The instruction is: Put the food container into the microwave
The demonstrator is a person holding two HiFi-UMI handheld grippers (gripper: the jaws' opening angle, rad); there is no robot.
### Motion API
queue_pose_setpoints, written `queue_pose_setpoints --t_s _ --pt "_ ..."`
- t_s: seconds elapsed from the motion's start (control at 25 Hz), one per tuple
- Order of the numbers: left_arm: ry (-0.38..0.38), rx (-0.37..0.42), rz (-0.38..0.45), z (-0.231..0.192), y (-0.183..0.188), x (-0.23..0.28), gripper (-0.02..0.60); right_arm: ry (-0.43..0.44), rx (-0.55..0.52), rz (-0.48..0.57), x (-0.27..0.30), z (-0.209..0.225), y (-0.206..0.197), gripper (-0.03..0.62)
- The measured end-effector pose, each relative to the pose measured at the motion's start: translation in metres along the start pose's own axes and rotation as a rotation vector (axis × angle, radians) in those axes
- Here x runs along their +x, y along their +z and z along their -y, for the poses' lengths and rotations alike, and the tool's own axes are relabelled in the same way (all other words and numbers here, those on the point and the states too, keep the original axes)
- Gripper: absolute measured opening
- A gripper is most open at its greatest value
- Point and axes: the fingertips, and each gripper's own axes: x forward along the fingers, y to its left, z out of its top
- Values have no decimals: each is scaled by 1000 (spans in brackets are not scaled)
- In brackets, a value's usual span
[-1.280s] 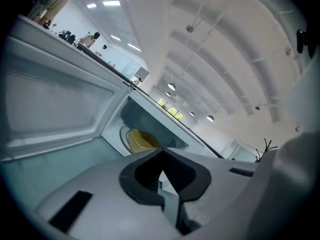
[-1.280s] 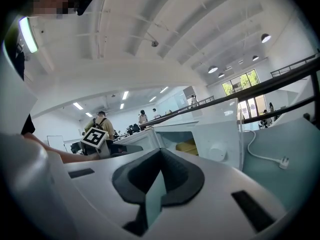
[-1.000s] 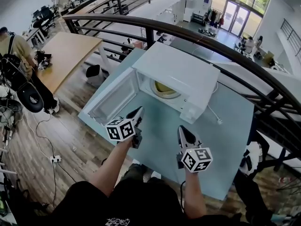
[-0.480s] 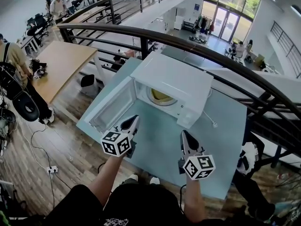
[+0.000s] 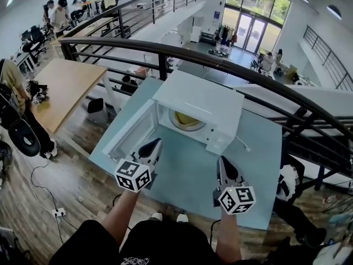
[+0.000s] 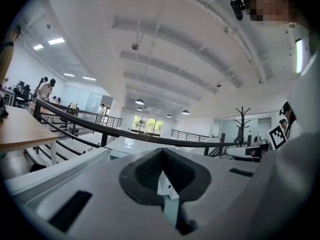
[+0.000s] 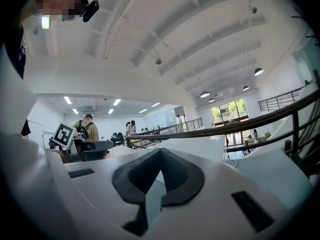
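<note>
A white microwave (image 5: 198,106) stands on the light blue table (image 5: 187,173) with its door (image 5: 131,134) swung open to the left. Inside its cavity sits a yellowish food container (image 5: 186,120), partly hidden by the top edge. My left gripper (image 5: 153,144) hovers over the table just in front of the open door, shut and holding nothing. My right gripper (image 5: 222,162) is a little nearer to me on the right, also shut and holding nothing. In the left gripper view the fingertips (image 6: 161,151) meet and the microwave's top (image 6: 125,145) lies beyond them. The right gripper view shows its tips (image 7: 160,151) meeting too.
A black railing (image 5: 231,68) curves behind and to the right of the table. The microwave's cable (image 5: 242,143) trails off its right side. A wooden desk (image 5: 60,81) and several people are at the left. Someone's white shoe (image 5: 287,184) shows beside the table's right edge.
Both grippers have drawn back from the microwave toward me and sit lower in the head view. The microwave, its open door and the container have not moved.
</note>
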Motion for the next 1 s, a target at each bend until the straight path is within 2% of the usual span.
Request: queue_pose_setpoints --t_s 0.16,0.48,0.8,1.0 --pt "-11 31 13 -6 11 -8 6 -23 -34 24 -4 -11 13 6" --pt "-45 174 43 2 46 -16 8 -74 -95 66 -9 -24 39 6" --pt "-49 184 78 0 61 -28 8 -80 -103 98 -18 -33 53 6" --pt "-53 174 69 -1 52 -25 8 -86 -106 85 -16 -29 46 6"
